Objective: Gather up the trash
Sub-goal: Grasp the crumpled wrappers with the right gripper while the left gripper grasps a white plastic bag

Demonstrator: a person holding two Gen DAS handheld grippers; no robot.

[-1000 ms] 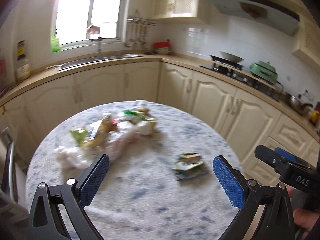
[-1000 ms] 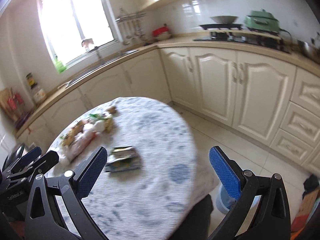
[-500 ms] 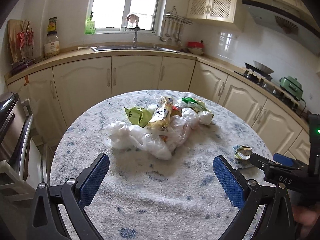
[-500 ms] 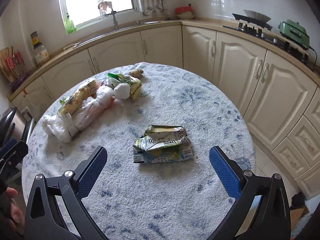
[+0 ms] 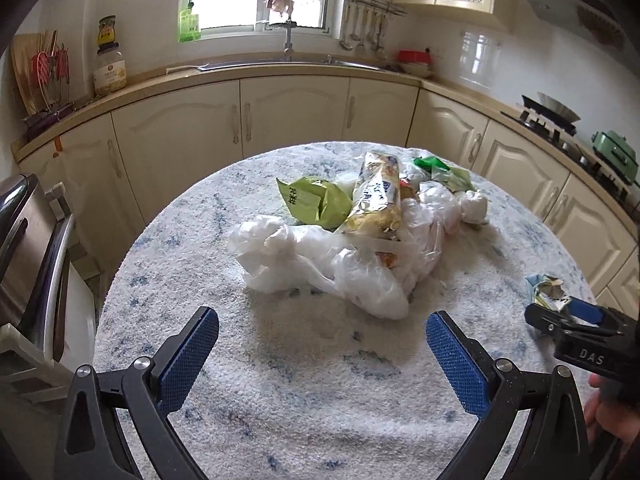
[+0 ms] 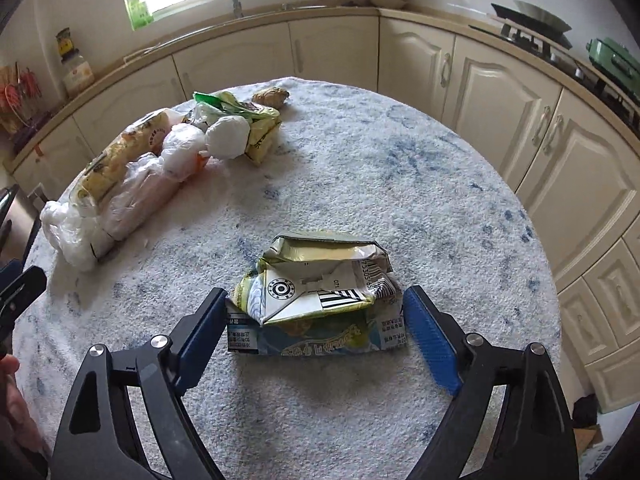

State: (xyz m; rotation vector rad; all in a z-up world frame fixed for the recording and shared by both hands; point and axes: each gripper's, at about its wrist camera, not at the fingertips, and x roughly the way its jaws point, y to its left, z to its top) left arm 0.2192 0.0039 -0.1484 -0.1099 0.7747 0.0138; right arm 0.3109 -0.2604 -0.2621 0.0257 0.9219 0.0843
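Note:
A crushed drink carton lies on the round table with a blue-flecked white cloth. My right gripper is open, its blue pads on either side of the carton, close to its ends. The carton also shows at the right edge of the left wrist view, with the right gripper over it. A heap of trash sits further back: white plastic bags, a yellow snack wrapper and green packets. My left gripper is open and empty, short of the heap.
Cream kitchen cabinets curve round behind the table, with a sink under the window and a stove with a green pot at right. A piece of ginger lies at the far table edge. A metal appliance stands at left.
Both grippers have come down and forward over the table. The right gripper now brackets the crushed carton; the left has come closer to the heap of bags.

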